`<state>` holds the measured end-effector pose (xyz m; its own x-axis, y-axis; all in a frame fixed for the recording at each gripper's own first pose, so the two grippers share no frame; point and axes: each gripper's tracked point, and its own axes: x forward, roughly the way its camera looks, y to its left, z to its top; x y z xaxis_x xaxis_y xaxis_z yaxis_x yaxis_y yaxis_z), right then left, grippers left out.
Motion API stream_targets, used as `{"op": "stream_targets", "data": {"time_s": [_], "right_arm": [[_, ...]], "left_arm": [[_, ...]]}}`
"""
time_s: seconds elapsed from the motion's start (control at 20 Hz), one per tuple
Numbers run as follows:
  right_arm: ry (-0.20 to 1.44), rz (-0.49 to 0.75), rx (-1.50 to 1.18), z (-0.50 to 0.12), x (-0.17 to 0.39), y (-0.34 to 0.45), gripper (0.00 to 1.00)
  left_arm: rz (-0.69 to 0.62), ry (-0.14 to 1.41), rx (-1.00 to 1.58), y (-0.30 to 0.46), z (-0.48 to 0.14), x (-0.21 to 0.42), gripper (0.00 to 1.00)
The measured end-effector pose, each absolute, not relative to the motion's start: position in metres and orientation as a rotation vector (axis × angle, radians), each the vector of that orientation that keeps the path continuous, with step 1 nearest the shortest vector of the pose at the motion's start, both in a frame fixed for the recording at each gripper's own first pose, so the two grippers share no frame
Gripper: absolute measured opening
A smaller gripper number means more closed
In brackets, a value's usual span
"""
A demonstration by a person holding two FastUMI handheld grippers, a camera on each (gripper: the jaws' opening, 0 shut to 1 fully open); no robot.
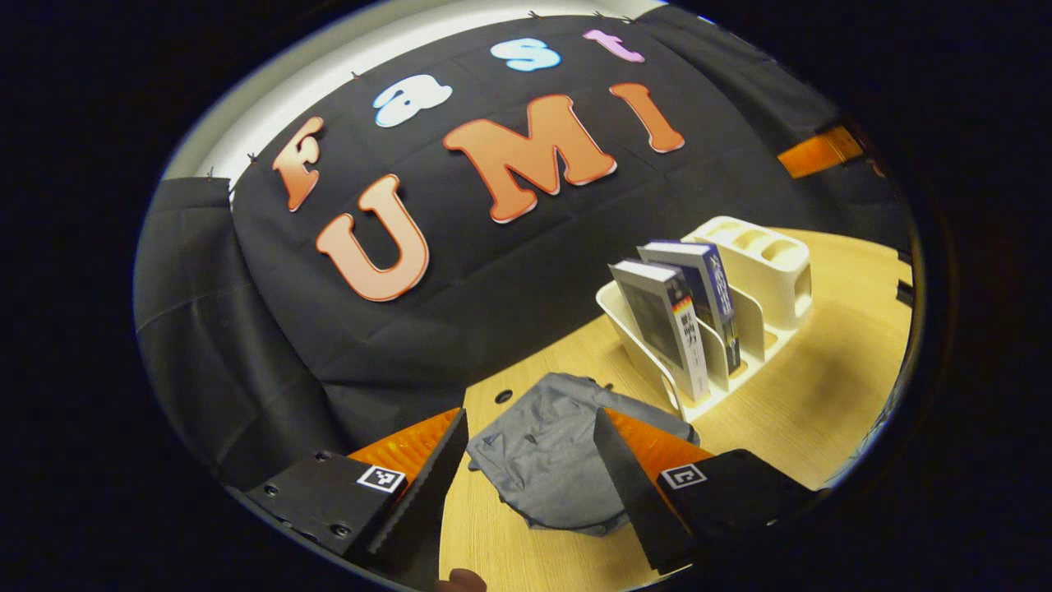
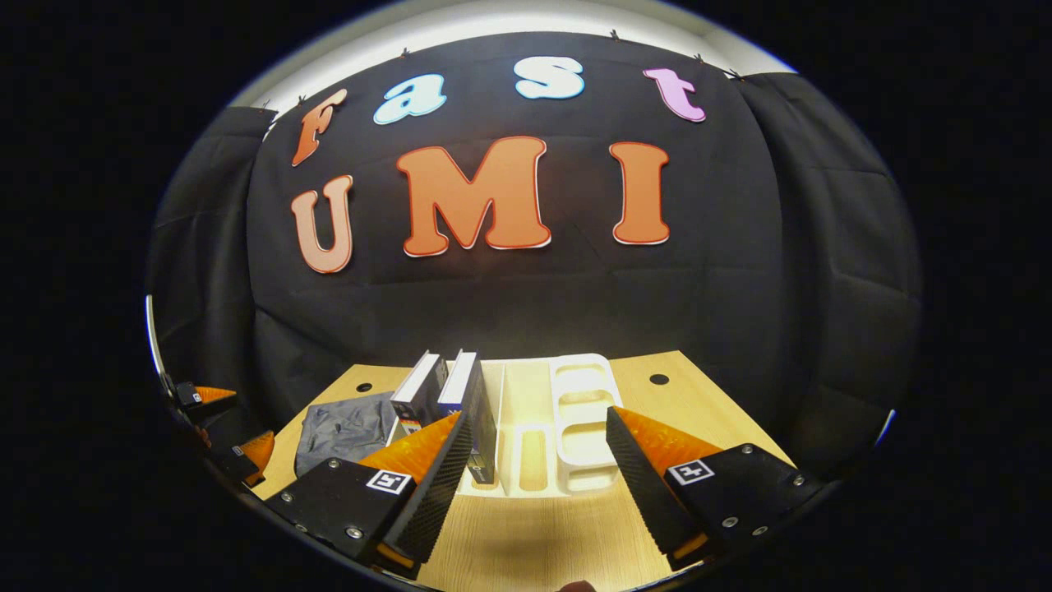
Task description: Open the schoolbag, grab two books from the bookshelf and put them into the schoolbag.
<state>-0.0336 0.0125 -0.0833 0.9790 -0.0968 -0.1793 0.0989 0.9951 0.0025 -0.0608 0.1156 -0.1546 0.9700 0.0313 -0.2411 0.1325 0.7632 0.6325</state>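
A grey schoolbag (image 1: 546,448) lies flat on the wooden table, seen between my left gripper's (image 1: 526,469) open fingers, which hover above it. To its right stands a white bookshelf (image 1: 740,312) holding two upright books: a grey-covered book (image 1: 662,325) in front and a blue book (image 1: 707,292) behind. In the right gripper view the bookshelf (image 2: 542,419) sits straight ahead with the two books (image 2: 448,395) in its left slots and the schoolbag (image 2: 349,427) further left. My right gripper (image 2: 534,469) is open in front of the shelf. The left gripper (image 2: 218,427) shows at the far left.
The wooden table (image 2: 534,534) has small round holes (image 2: 658,379) near its back edge. The black cloth wall stands close behind the shelf and bag. Bare tabletop (image 1: 822,395) lies to the right of the shelf in the left gripper view.
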Motion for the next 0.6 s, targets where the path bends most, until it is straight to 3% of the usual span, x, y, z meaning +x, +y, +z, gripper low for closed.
{"op": "stream_targets", "data": {"time_s": [0.6], "right_arm": [[0.326,-0.168,0.011,-0.138,-0.037,-0.019,0.98]], "left_arm": [[-0.227,0.480,0.899,0.105,-0.301,-0.059,0.97]]}}
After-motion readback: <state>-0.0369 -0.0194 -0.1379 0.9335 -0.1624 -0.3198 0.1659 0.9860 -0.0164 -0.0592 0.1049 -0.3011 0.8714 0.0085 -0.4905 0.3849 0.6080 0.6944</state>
